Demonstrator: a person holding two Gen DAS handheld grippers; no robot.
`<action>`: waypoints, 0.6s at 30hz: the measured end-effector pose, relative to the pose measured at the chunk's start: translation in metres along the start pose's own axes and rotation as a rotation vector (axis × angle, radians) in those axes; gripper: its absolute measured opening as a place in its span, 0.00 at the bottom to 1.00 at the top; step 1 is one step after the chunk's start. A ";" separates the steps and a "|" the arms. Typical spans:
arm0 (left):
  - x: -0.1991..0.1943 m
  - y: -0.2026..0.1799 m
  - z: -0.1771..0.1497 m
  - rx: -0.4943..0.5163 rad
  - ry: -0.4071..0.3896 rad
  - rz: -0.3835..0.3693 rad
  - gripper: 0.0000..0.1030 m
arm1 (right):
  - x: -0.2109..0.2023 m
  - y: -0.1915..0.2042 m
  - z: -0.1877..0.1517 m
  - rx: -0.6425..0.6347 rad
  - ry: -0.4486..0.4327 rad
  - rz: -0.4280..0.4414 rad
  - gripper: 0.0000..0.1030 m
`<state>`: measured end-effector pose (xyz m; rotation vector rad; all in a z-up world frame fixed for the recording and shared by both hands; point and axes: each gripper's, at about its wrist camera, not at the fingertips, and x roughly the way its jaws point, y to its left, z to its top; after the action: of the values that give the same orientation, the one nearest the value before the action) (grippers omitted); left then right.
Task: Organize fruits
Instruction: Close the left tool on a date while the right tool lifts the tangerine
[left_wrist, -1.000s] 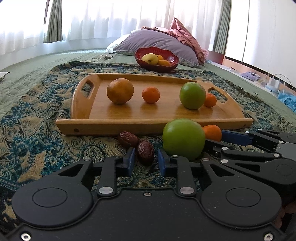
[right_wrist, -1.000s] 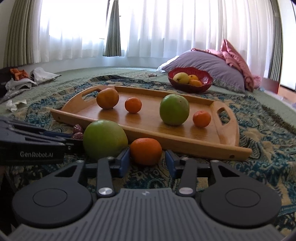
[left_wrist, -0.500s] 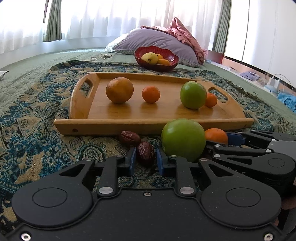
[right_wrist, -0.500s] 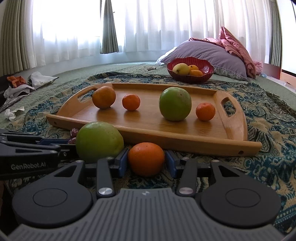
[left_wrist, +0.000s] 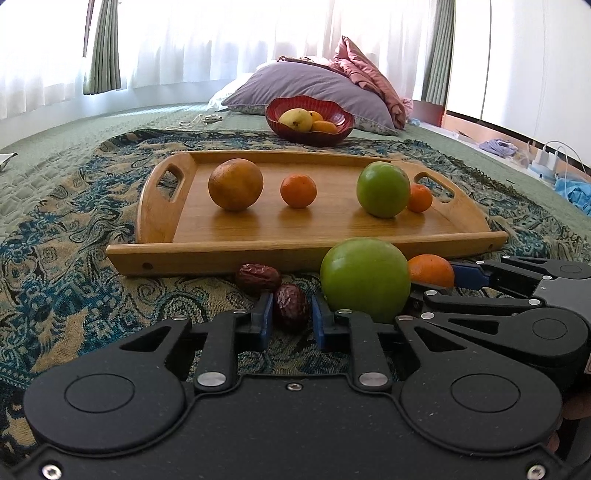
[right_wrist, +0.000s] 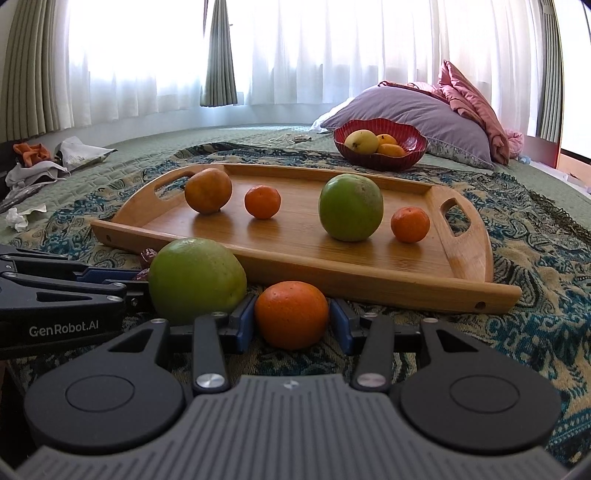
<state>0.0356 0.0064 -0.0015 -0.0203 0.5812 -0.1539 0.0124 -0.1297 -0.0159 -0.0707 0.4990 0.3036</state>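
Note:
A wooden tray (left_wrist: 221, 229) (right_wrist: 406, 280) lies on the patterned cloth, holding a brown-orange fruit (left_wrist: 235, 184), two small oranges (left_wrist: 298, 191) (left_wrist: 420, 198) and a green fruit (left_wrist: 383, 189). In front of the tray lie two red dates (left_wrist: 291, 304) (left_wrist: 258, 277), a big green fruit (left_wrist: 365, 277) (right_wrist: 196, 278) and an orange (right_wrist: 291, 314) (left_wrist: 431, 270). My left gripper (left_wrist: 291, 319) has its blue pads closed on the nearer date. My right gripper (right_wrist: 291, 325) has its pads against both sides of the orange.
A red bowl (left_wrist: 309, 120) (right_wrist: 380, 146) with yellow fruit stands behind the tray, in front of a purple pillow (left_wrist: 310, 90). Crumpled paper and cloth (right_wrist: 44, 162) lie far left in the right wrist view. Cables and clothes (left_wrist: 546, 162) lie at the right.
My left gripper's pads closed in on the date. My right gripper moved forward and closed around the orange.

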 end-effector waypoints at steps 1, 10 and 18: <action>-0.001 0.000 0.000 0.000 -0.002 0.001 0.18 | 0.000 0.000 0.000 0.001 0.000 0.000 0.54; -0.008 0.000 0.001 0.011 -0.022 0.016 0.18 | -0.004 -0.002 -0.002 0.019 -0.017 -0.005 0.43; -0.014 0.004 0.007 -0.010 -0.035 0.021 0.18 | -0.010 -0.001 0.000 0.022 -0.030 -0.031 0.43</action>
<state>0.0288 0.0122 0.0119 -0.0260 0.5467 -0.1298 0.0045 -0.1332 -0.0117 -0.0525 0.4706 0.2689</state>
